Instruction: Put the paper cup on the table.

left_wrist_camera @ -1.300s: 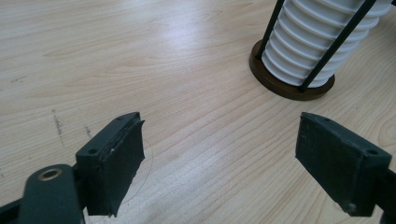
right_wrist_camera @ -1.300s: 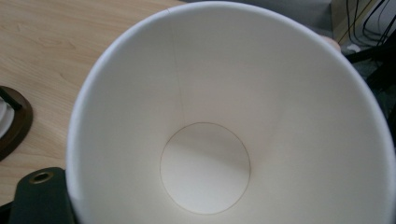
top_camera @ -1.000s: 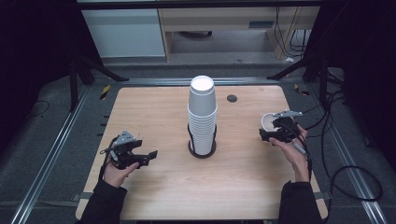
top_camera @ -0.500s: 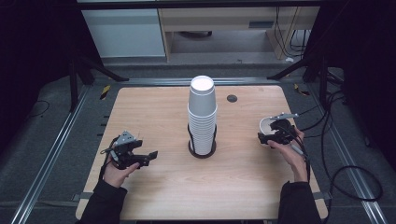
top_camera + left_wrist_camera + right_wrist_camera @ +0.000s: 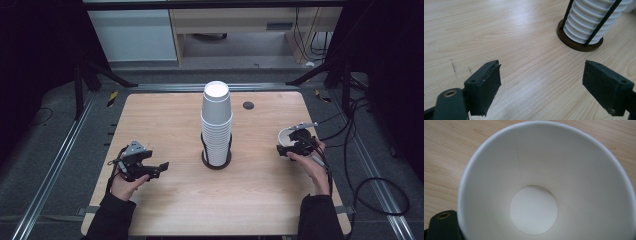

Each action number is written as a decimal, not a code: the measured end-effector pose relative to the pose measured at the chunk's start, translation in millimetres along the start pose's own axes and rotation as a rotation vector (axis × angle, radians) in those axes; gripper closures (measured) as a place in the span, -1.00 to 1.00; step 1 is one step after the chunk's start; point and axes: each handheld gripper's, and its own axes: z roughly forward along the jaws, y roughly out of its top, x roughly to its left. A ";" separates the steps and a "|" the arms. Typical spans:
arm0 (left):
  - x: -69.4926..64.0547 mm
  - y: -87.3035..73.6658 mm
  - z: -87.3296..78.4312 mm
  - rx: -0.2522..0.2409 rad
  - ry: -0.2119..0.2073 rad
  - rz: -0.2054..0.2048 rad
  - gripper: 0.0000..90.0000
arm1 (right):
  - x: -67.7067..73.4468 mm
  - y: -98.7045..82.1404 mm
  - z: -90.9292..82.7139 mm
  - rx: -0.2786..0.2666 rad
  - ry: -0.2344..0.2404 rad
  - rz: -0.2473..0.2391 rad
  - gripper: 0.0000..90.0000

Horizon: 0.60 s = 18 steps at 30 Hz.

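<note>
Right gripper [image 5: 291, 146], at the right of the high view, pinching a single white paper cup [image 5: 286, 137] by its rim, mouth toward the right gripper view's lens [image 5: 544, 185]. Left gripper [image 5: 150, 170] at lower left, jaws spread wide over bare table [image 5: 165, 115], holding nothing. Best to keep the pinch light to avoid creasing the rim, lower the cup level onto the wood well apart from the caged cup stack [image 5: 216, 125] at centre, then release only once seated.

No words or numbers to read

The white paper cup [image 5: 544, 185] is plain inside (just a thin seam line), the cup stack [image 5: 216, 125] has no print, and the wooden tabletop [image 5: 165, 115] carries no label or sign.
</note>
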 end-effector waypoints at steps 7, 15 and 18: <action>-0.1 0.0 -0.3 -0.004 0.001 -0.003 -0.68 | -0.9 -0.9 0.9 -0.005 0.015 0.008 -0.84; 0.6 0.6 -4.0 -0.022 0.003 -0.006 -0.69 | -1.5 -4.0 -9.1 -0.002 0.023 0.017 -0.92; 0.5 1.2 -5.4 -0.029 0.002 -0.007 -0.69 | -0.5 -7.4 -16.0 -0.009 0.031 0.025 -0.92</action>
